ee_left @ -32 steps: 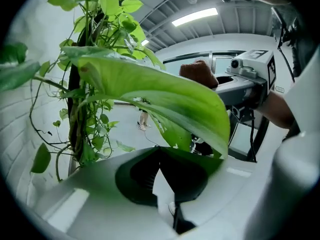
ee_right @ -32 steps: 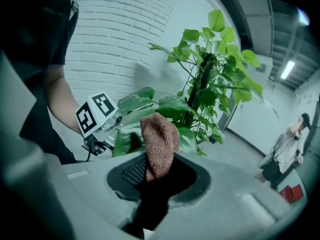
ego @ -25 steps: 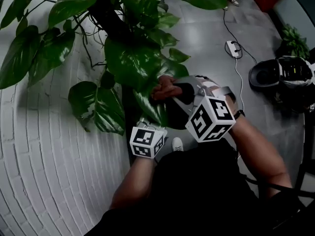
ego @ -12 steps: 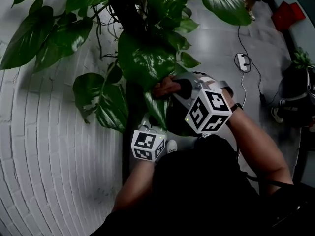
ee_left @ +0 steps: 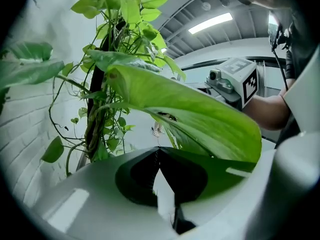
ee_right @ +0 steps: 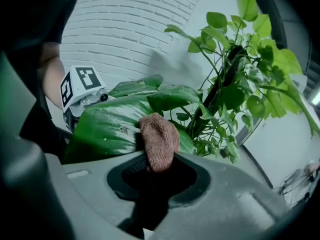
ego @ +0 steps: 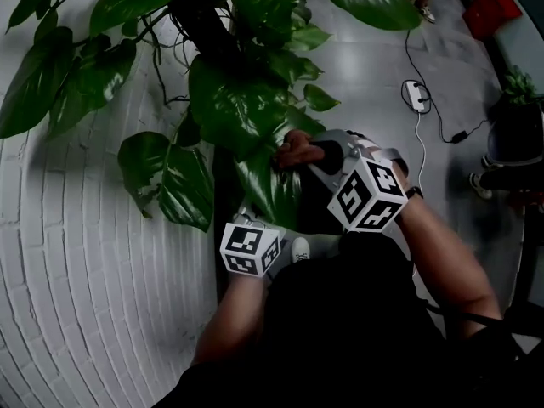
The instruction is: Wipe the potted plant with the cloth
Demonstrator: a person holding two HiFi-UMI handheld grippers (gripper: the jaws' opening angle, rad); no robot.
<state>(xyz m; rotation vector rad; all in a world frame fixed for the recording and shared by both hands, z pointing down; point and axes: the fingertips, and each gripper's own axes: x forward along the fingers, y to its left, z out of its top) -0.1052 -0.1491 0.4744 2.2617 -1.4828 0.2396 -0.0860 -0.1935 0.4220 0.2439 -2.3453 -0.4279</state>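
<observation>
Barely any shift since half a second ago: both tools sit at the same spots on the leaf. Right tool [ee_right: 156, 166] pinches a brown knitted cloth [ee_right: 159, 140], its wad pressed on the upper face of a large glossy green leaf [ee_right: 107, 129] low on the tall potted plant [ego: 238, 100]. Left tool [ee_left: 159, 151] is pressed together on that leaf's lower edge. In the head view its tips are hidden under the leaf. Upper foliage is cut off by the frame. White brick wall [ego: 85, 270] lies beside the plant.
</observation>
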